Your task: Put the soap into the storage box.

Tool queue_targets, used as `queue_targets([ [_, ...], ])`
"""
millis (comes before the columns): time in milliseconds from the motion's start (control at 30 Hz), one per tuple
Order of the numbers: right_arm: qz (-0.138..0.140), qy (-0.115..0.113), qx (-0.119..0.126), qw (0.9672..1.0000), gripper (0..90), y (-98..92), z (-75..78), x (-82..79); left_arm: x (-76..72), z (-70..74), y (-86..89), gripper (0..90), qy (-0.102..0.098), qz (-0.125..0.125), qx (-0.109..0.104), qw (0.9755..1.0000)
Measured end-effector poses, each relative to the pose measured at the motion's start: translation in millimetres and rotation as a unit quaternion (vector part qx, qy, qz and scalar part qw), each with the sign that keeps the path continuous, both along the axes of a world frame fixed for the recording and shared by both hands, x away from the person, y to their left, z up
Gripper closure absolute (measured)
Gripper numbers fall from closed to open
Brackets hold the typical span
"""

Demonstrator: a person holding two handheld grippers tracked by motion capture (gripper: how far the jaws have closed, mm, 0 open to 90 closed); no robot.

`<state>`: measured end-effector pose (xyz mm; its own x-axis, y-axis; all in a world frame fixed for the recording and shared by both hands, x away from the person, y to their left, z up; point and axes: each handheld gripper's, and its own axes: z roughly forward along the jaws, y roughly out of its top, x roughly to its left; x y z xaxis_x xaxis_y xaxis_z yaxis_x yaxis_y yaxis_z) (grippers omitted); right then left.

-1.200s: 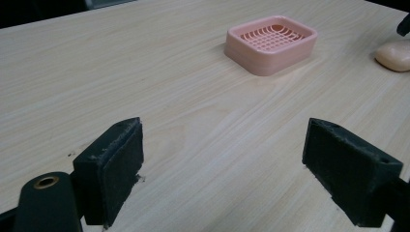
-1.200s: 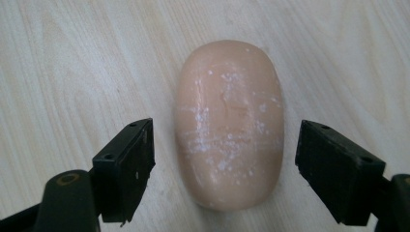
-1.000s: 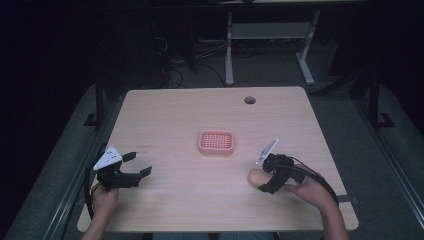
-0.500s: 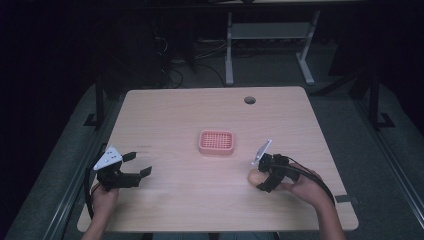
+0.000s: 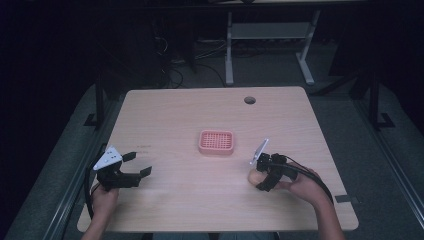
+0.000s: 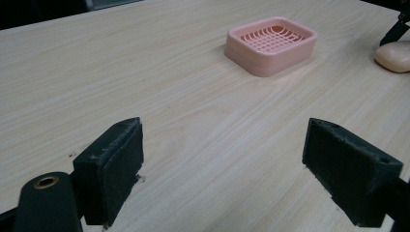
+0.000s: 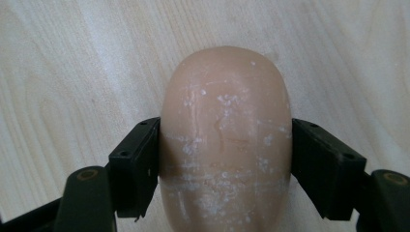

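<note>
While right gripper [image 7: 225,159] has just clenched smooth oval soap [image 7: 225,145] | left gripper [image 6: 237,169] released | woodgrain table [image 5: 175,115]

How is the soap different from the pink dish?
The soap is a smooth, solid, rounded beige bar; the pink dish is boxy with a slotted grid top. The soap sits squeezed between the right gripper jaws; the dish stands free mid-table. Both rest on the wooden table.

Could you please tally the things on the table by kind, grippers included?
Soap dish: 1
Soap: 1
Grippers, left and right: 2
Total: 4
</note>
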<state>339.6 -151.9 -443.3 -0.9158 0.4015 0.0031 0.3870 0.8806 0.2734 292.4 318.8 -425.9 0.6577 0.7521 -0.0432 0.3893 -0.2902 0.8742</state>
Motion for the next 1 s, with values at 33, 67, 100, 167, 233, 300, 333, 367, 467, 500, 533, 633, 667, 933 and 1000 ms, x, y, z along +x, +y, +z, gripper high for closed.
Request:
queue_targets([
  [33,0.001,0.0,-0.002,1.0,29.0,0.5,-0.5,0.1,0.4,0.2,0.7,14.3,-0.003,-0.002,0.003,1.0],
  [67,0.003,-0.001,-0.003,1.0,29.5,1.2,-1.1,0.0,0.2,0.3,0.6,14.3,-0.003,0.0,0.001,1.0],
  [100,0.004,-0.003,-0.006,1.0,29.7,1.8,-1.6,0.2,0.2,0.2,0.6,14.3,-0.003,0.0,0.0,1.0],
  [167,0.005,0.001,-0.005,1.0,31.0,2.7,-1.7,0.7,0.3,0.2,0.7,14.3,-0.002,0.001,0.0,1.0],
  [233,0.006,0.001,-0.006,1.0,31.3,3.4,-1.3,0.5,0.2,0.4,0.9,14.3,-0.003,0.0,0.0,1.0],
  [300,0.006,0.002,-0.006,1.0,31.5,3.1,-1.2,0.7,0.4,0.3,0.8,14.3,-0.003,0.0,0.001,1.0],
  [333,0.007,0.001,-0.007,1.0,31.5,3.1,-1.2,0.7,0.6,0.2,0.7,14.3,-0.002,-0.001,0.001,1.0],
  [367,0.007,0.002,-0.008,0.9999,31.6,3.6,-1.0,0.4,0.6,0.2,0.7,14.3,-0.003,-0.001,0.001,1.0],
  [467,0.014,0.0,-0.013,0.9998,31.7,4.2,-0.7,0.6,0.5,0.3,0.6,14.3,-0.003,-0.001,0.002,1.0],
  [500,0.015,-0.001,-0.013,0.9998,31.8,4.4,-0.6,0.5,0.5,0.3,0.6,14.3,-0.003,-0.002,0.001,1.0],
  [533,0.016,-0.002,-0.014,0.9998,31.8,4.6,-0.6,0.5,0.5,0.3,0.6,14.3,-0.003,-0.001,0.001,1.0],
  [633,0.02,-0.004,-0.017,0.9996,31.8,5.2,-0.4,0.7,0.5,0.0,0.2,14.3,0.0,0.001,-0.002,1.0],
  [667,0.021,-0.005,-0.018,0.9996,31.9,5.4,-0.2,0.8,0.5,-0.1,0.1,14.3,0.0,0.001,-0.002,1.0],
  [933,0.023,-0.009,-0.012,0.9996,31.9,4.8,3.4,0.0,0.4,-0.1,0.1,14.3,0.0,0.001,-0.001,1.0],
  [1000,0.024,-0.009,-0.008,0.9996,31.9,4.1,4.5,-0.1,0.4,-0.1,0.0,14.3,0.0,0.0,-0.002,1.0],
])
